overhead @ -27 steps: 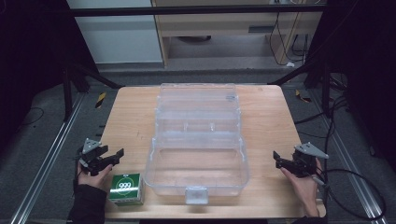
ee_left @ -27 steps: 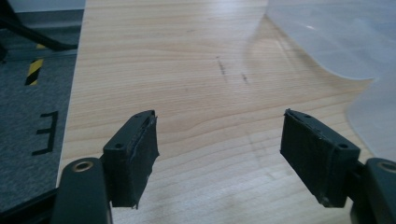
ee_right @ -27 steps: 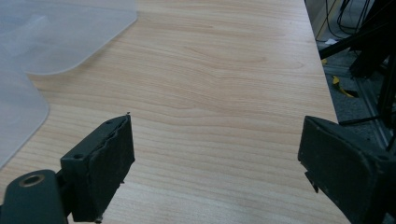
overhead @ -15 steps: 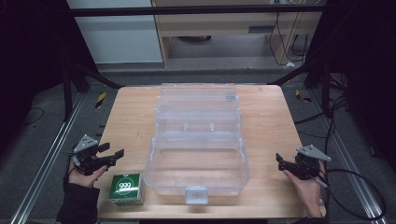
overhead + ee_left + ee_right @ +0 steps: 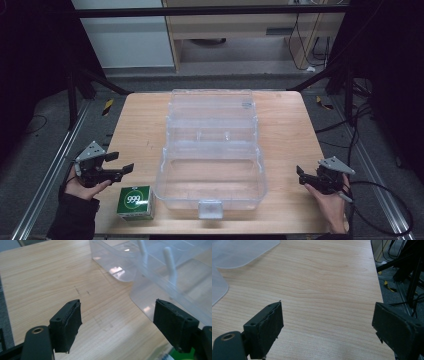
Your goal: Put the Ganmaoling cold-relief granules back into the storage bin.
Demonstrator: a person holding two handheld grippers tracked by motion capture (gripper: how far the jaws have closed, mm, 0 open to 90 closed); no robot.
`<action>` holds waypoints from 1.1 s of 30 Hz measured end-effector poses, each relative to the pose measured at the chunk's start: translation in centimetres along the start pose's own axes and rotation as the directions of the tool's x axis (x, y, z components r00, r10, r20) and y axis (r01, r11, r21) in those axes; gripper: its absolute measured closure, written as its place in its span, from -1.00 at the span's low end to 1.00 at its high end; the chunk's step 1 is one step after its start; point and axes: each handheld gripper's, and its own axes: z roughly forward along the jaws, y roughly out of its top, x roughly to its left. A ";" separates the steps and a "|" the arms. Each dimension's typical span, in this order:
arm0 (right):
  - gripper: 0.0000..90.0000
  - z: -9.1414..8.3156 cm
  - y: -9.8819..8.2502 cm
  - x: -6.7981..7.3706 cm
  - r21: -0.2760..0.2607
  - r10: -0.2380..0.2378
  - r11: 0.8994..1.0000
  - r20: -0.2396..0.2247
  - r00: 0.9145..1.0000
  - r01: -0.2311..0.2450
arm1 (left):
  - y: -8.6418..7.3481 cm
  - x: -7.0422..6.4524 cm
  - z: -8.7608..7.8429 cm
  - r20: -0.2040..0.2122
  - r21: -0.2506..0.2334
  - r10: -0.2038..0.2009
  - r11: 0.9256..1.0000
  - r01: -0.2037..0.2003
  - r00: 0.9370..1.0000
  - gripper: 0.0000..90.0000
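left gripper [image 5: 120, 162]: jaws parted, nothing held, near green box [image 5: 135, 202] | right gripper [image 5: 300, 175]: jaws wide, nothing held | clear case [image 5: 212, 150] seen between on counter [image 5: 140, 130]

In the left gripper view the green box [image 5: 180, 356] beside the clear case [image 5: 175, 277] is mostly cut off (lettering blurred); the case runs off-frame too.

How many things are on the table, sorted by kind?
Clear plastic box, open and empty: 1
Green carton marked 999: 1
Total: 2
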 end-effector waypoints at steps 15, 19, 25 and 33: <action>-0.82 0.2 -0.1 0.2 0.016 -0.027 1.000 -0.010 1.000 0.027 | 0.4 -0.5 -1.4 0.077 0.091 0.093 0.991 -0.100 0.993 -0.58; -0.83 0.3 -0.2 0.3 0.022 -0.036 0.999 -0.011 0.999 0.036 | 0.4 -0.8 -1.5 0.114 0.108 0.124 0.985 -0.136 0.986 -0.61; -0.85 0.4 -0.3 0.4 0.030 -0.046 0.998 -0.014 0.999 0.046 | 0.5 -1.2 -1.6 0.172 0.121 0.153 0.977 -0.176 0.973 -0.64; -0.86 0.5 -0.4 0.5 0.035 -0.058 0.998 -0.019 0.998 0.059 | 0.4 -1.8 -2.0 0.241 0.145 0.222 0.954 -0.261 0.945 -0.69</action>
